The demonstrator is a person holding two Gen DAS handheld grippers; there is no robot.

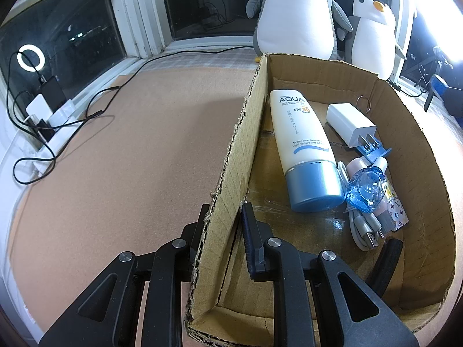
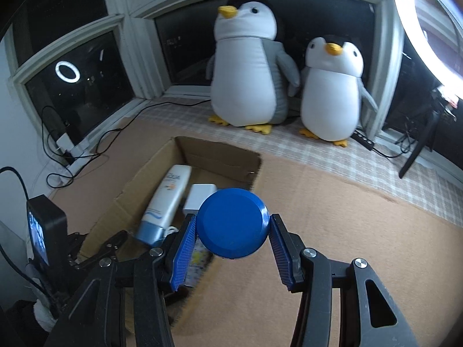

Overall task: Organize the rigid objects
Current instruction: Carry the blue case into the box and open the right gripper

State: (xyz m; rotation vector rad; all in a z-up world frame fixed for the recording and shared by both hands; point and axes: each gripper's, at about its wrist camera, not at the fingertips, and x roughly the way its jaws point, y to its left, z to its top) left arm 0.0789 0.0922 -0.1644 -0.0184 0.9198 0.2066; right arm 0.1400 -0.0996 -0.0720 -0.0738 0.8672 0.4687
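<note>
The round, dark-blue plastic lid-like object (image 2: 233, 223) sits pinched between the blue pads of the right gripper (image 2: 232, 238), above the brown cardboard box's (image 1: 419, 150) right edge. The left gripper (image 1: 224, 217) clamps the box's left wall. Judged step: carrying. Next, move over the white sunscreen tube (image 1: 301, 144) and white charger (image 1: 348, 124), then release.
</note>
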